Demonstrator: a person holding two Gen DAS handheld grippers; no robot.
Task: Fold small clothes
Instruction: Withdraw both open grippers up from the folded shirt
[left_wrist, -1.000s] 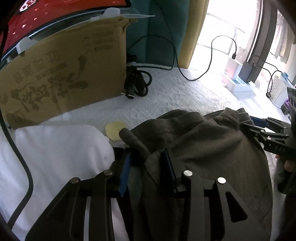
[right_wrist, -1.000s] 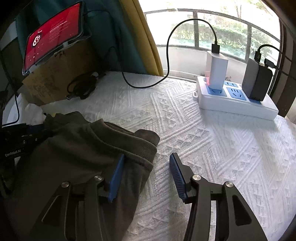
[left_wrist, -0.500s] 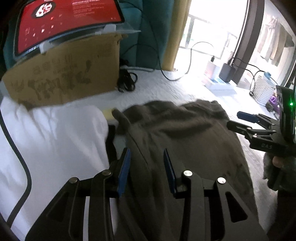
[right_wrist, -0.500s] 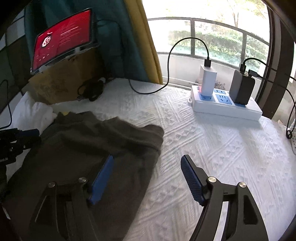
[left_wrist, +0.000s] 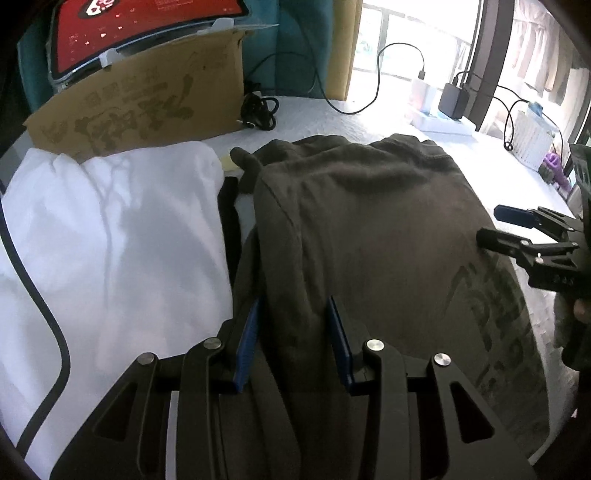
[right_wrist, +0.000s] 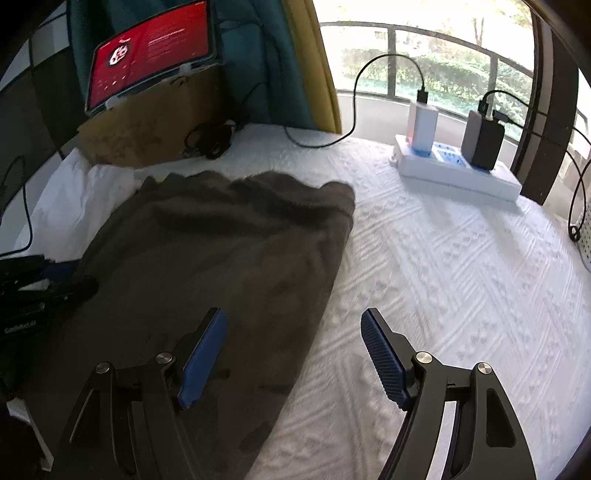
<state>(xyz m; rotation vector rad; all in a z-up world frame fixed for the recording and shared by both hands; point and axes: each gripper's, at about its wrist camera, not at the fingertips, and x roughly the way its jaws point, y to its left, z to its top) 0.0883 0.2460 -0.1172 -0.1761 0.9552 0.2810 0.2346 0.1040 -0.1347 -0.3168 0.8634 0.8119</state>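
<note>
Garment: a dark olive-grey garment (left_wrist: 369, 229) is lying spread over the white quilted bed cover (right_wrist: 461, 277), its far edge bunched in soft ridges and faint lettering showing near its right side in the left wrist view.
Left hand-held gripper (left_wrist: 293, 334): it is sitting low over the near left part of the garment with a raised fold of cloth running between its blue pads; the jaws are partly apart, and whether the pads are pressing the fold cannot be told.
Right hand-held gripper (right_wrist: 291, 354): its jaws are standing wide apart, the left pad over the garment's right edge, the right pad over bare bed cover, nothing clamped between them.
White cloth (left_wrist: 110, 236): it is lying just beside the garment on its left, a dark cable crossing it.
Background: a cardboard box (left_wrist: 147, 110) is propping a red-screened tablet (right_wrist: 147, 59); a power strip (right_wrist: 458, 173) is carrying two chargers by the window.
</note>
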